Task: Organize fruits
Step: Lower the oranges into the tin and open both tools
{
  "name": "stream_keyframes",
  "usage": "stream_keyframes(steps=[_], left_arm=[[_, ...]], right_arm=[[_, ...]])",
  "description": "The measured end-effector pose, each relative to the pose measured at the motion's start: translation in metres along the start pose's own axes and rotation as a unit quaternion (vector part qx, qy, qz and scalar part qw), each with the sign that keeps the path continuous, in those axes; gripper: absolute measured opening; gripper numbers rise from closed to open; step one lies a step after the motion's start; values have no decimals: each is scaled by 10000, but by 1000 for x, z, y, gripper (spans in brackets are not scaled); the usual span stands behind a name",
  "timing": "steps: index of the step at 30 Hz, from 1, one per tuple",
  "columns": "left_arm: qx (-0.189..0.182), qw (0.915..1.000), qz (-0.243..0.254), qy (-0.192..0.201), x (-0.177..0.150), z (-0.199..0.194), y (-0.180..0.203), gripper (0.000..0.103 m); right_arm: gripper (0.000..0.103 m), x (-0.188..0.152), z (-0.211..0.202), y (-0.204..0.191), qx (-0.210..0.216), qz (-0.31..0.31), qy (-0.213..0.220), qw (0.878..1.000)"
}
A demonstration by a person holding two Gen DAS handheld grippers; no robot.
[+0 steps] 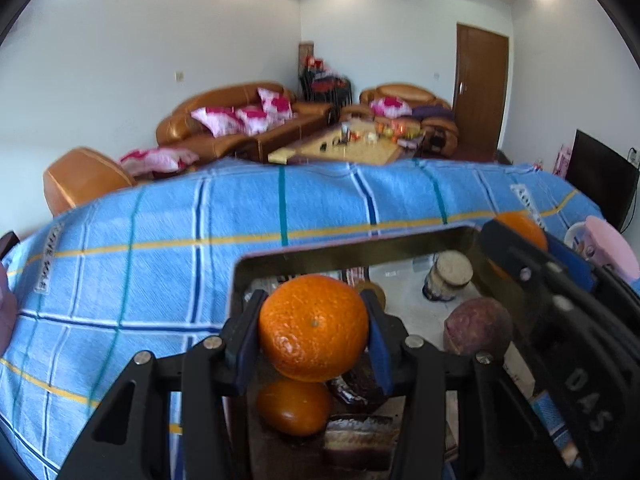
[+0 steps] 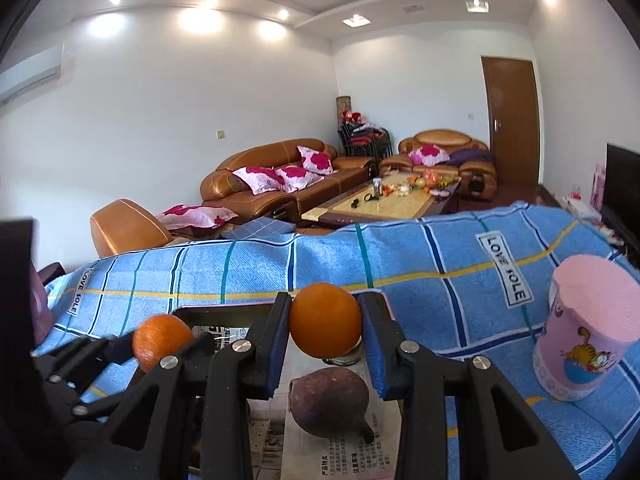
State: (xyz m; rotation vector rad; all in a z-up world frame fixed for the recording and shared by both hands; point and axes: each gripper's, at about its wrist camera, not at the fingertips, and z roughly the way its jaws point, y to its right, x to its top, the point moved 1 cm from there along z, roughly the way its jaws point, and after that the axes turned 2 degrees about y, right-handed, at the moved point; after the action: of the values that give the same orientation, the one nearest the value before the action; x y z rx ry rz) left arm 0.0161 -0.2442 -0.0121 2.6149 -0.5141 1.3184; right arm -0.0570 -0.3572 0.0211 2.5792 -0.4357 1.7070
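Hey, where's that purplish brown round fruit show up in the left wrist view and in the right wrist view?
Left wrist view: the purplish brown fruit sits right of centre, inside the tray, right of the left claw and its orange.
Right wrist view: it lies bottom centre, just below the right claw and its orange.
Shared landmark: the blue checked cloth.
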Motion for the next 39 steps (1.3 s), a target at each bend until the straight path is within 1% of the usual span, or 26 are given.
stream_keyframes(steps=[5,10,14,20,30,34,35,36,37,38,39], left_arm=[[14,9999,-76,-71,1,5,-4,49],[-51,9996,-79,-264,0,12,-5,49],[-18,9996,-23,-277,0,12,-3,49],[-3,9996,0,-292,0,13,-1,49],[-15,9996,5,-295,0,14,-1,49],[-6,9995,35,-312,0,14,2,50],[4,9995,68,-322,0,15,3,52],[2,9994,114,-322,-1,15,6,58],[-14,9994,164,-306,-1,14,9,68],[-58,9994,205,-288,-2,13,11,72],[-53,9994,250,-251,-2,11,14,83]], right_arm=[[37,-2,9,-5,258,-43,-188,9995],[37,-3,17,-8,366,-80,-368,9986],[37,-5,22,-9,464,-54,-507,9976],[37,-10,33,-5,753,236,-848,9933],[38,-12,36,-6,879,368,-971,9907],[39,-12,34,-7,903,345,-968,9906],[39,-12,33,-8,909,323,-967,9906],[39,-12,32,-9,915,294,-954,9908],[39,-12,32,-10,928,273,-936,9909],[39,-12,30,-12,938,236,-896,9913],[39,-11,29,-13,936,208,-861,9917]])
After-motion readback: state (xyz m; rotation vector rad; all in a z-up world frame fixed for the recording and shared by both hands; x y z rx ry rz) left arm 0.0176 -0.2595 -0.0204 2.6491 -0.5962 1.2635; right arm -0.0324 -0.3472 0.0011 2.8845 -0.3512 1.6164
